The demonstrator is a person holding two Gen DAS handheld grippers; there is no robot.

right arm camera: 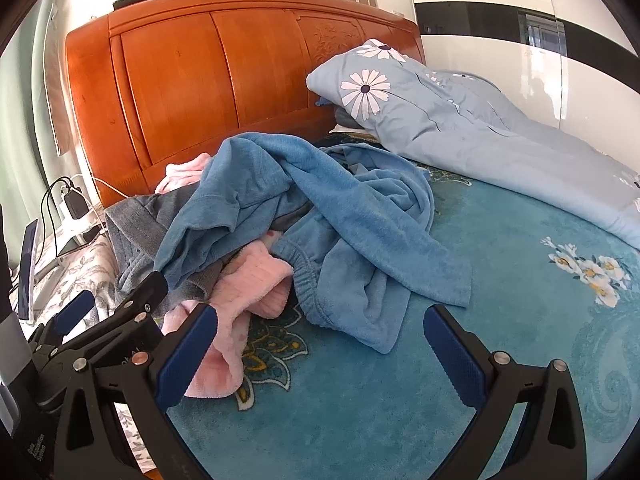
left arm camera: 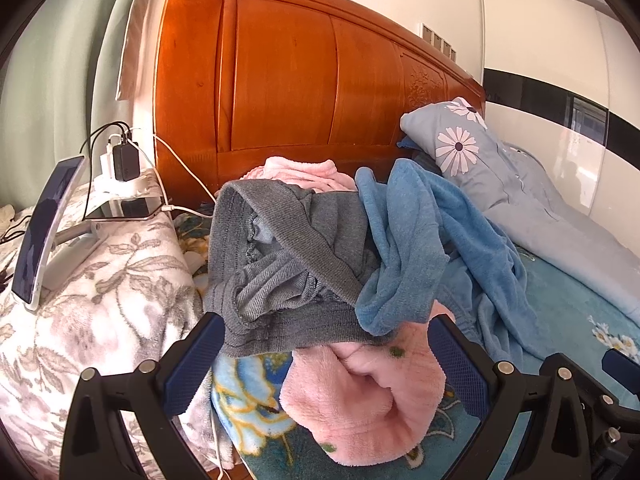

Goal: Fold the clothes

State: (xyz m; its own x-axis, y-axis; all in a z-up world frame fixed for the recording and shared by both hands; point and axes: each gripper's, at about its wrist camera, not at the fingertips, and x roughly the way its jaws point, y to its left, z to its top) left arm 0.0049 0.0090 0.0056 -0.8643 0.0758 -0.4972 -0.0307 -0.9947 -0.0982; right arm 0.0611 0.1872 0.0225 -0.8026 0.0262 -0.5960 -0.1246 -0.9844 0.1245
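Note:
A heap of clothes lies on the teal bed cover: a grey knit garment (left arm camera: pixel 288 248), a blue fleece garment (left arm camera: pixel 416 240) and a pink fleece garment (left arm camera: pixel 360 396). My left gripper (left arm camera: pixel 324 356) is open, its blue pads either side of the pink fleece and just under the grey hem. From the right wrist view the blue fleece (right arm camera: pixel 320 216) spreads over the heap, with the pink piece (right arm camera: pixel 244 300) and grey knit (right arm camera: pixel 136 220) to its left. My right gripper (right arm camera: pixel 320 344) is open over bare cover, below the blue hem. The left gripper's fingers (right arm camera: pixel 76 310) show at left.
A wooden headboard (right arm camera: pixel 224 80) stands behind the heap. A grey-blue flowered quilt (right arm camera: pixel 460 120) lies at right. A floral-covered stand (left arm camera: pixel 100 280) at left holds a phone on a holder (left arm camera: pixel 44 232), chargers (left arm camera: pixel 124 160) and cables. The teal cover (right arm camera: pixel 500 280) stretches to the right.

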